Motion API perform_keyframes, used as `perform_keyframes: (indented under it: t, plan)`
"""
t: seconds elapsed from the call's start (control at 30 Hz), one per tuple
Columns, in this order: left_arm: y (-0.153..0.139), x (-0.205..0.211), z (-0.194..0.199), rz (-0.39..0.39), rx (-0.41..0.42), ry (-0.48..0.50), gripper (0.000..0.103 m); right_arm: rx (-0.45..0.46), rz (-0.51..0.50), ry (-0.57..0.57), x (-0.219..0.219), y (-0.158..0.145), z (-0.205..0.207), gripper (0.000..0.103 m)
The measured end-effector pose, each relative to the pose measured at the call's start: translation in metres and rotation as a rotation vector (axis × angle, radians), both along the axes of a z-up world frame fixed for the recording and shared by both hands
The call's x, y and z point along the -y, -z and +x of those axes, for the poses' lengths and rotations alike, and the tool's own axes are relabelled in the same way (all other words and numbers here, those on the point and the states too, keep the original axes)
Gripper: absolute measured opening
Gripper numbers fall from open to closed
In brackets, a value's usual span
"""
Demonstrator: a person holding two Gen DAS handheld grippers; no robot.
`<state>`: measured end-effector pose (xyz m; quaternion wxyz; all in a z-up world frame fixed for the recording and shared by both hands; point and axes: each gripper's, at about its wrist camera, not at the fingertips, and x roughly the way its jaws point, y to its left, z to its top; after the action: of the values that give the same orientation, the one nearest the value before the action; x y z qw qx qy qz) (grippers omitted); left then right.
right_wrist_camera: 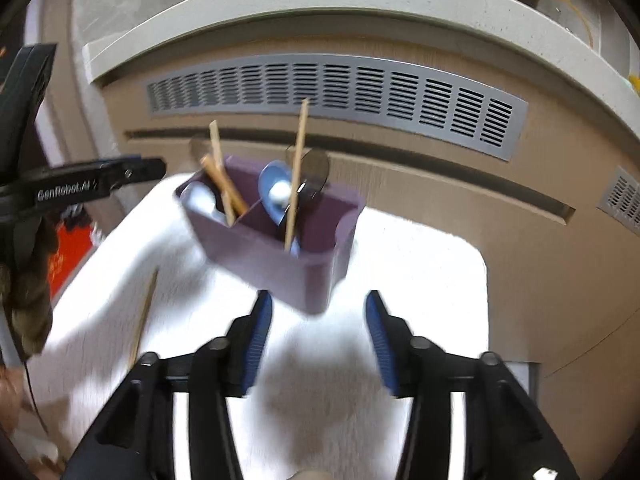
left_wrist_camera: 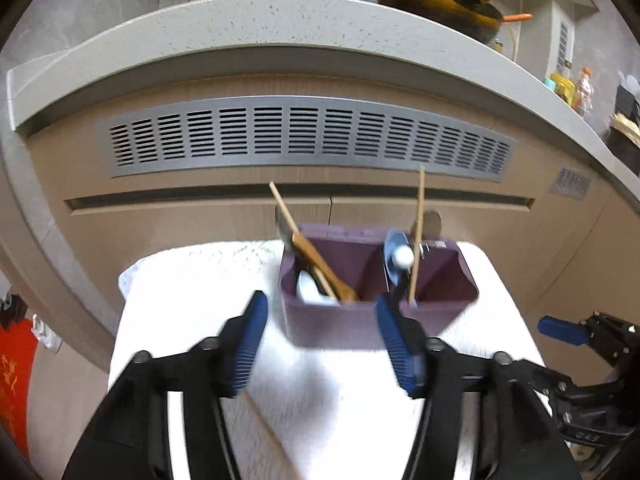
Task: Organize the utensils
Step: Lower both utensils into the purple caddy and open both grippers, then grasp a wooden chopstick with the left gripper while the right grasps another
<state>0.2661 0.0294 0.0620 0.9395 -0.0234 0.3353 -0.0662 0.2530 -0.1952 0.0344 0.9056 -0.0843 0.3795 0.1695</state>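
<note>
Both claws, left and right, gape empty; one loose chopstick lies at eight o'clock from the purple caddy. Pinch it mid-shaft, lift level.

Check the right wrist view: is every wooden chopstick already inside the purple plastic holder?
No, one wooden chopstick lies on the white cloth, left of the purple plastic holder.
</note>
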Motion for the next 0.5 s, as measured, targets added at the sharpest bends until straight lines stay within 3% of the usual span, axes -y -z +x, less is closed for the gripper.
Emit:
perform_keyframes:
  t: [0.07, 0.23, 0.33, 0.37, 0.43, 0.5]
  plan:
    - [0.008, 0.002, -0.017, 0.021, -0.012, 0.015, 0.06, -0.031, -0.003, -0.037, 0.001, 0.003, -0.017, 0.055]
    - [0.041, 0.001, -0.051, 0.035, -0.14, 0.057, 0.06, -0.18, -0.056, -0.219, -0.026, 0.037, -0.068, 0.055]
    - [0.055, -0.012, -0.067, 0.058, -0.168, 0.01, 0.063, -0.246, -0.088, -0.34, -0.048, 0.057, -0.099, 0.054]
    - [0.06, -0.016, -0.071, 0.05, -0.186, -0.006, 0.063, -0.26, -0.094, -0.368, -0.054, 0.062, -0.106, 0.052]
    - [0.07, -0.023, -0.075, 0.025, -0.218, -0.021, 0.064, -0.311, -0.101, -0.461, -0.071, 0.075, -0.124, 0.035]
    - [0.081, -0.03, -0.082, 0.011, -0.254, -0.039, 0.064, -0.343, -0.13, -0.544, -0.088, 0.089, -0.14, 0.028]
